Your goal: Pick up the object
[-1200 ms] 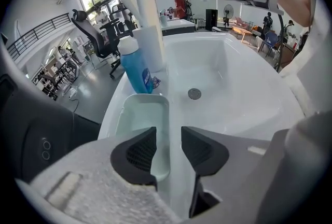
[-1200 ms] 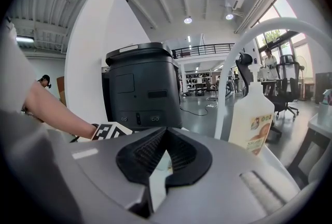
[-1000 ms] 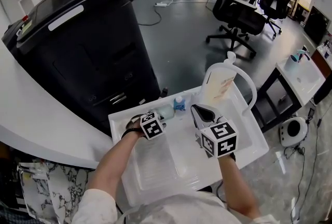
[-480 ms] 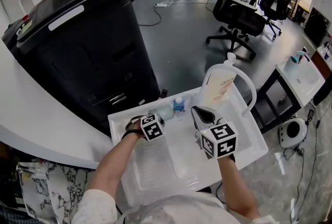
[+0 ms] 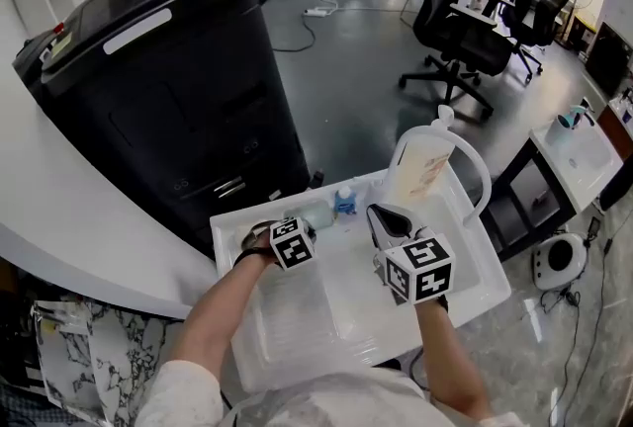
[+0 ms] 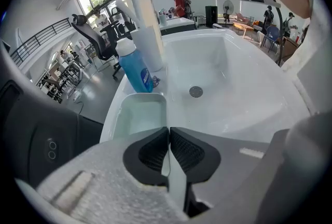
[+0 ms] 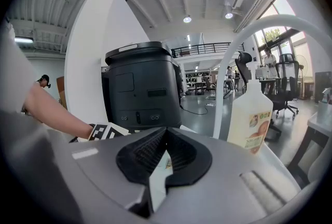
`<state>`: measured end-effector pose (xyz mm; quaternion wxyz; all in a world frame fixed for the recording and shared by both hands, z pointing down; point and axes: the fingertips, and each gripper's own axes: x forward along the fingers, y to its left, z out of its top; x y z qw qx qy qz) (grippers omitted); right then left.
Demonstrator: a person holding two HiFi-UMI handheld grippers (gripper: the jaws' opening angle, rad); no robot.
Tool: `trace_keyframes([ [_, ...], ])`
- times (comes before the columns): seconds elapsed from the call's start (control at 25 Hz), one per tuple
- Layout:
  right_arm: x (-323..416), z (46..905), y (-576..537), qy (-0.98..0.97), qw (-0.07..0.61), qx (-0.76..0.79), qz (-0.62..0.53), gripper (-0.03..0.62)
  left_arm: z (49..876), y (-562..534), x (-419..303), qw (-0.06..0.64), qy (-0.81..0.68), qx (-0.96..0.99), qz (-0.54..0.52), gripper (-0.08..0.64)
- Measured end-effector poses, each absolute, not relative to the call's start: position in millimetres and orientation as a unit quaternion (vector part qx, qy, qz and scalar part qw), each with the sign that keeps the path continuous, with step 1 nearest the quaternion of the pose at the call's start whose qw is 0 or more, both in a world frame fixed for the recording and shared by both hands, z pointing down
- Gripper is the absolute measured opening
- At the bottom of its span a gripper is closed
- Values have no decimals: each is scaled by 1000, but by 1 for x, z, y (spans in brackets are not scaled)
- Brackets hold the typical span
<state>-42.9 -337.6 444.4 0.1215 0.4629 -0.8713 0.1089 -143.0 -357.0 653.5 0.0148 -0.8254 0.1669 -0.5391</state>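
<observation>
In the centre left of the head view, the left gripper (image 6: 169,140) is clenched on the thin wall of a pale open tub (image 6: 137,116). The tub sits at the far edge of the white sink (image 5: 287,326), just beside a small blue bottle (image 6: 136,70). Right of centre, the right gripper (image 7: 165,150) hangs above the basin with its jaws pressed together on nothing. A tall white bottle (image 7: 251,114) stands beyond it, towards the upper right.

Object is a pale mint, translucent tub (image 6: 139,114), rectangular with rounded corners. I see it upright, open side up, on the far-left ledge of the white sink (image 6: 233,114), just near of the blue bottle (image 6: 136,70). Its near wall is pinched between my left gripper's (image 6: 169,129) pads.
</observation>
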Motion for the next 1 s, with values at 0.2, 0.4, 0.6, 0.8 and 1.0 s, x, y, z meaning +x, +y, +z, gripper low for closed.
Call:
trace_keyframes([
  [0.2, -48, 442, -337, -876, 118, 454, 107, 5, 639, -358, -144, 17, 184, -829, -527, 15],
  [0.4, -54, 437, -337, -883, 114, 443, 104, 5, 623, -358, -145, 17, 206, -833, -513, 13],
  [0.6, -59, 430, -336, -891, 109, 430, 98, 5, 602, -360, -147, 17, 237, -838, -491, 11],
  [0.8, -64, 422, -336, -898, 105, 417, 94, 5, 575, -363, -150, 22, 272, -841, -468, 11],
  [1.0, -70, 414, -337, -906, 101, 401, 86, 5, 552, -362, -154, 20, 306, -842, -443, 11],
])
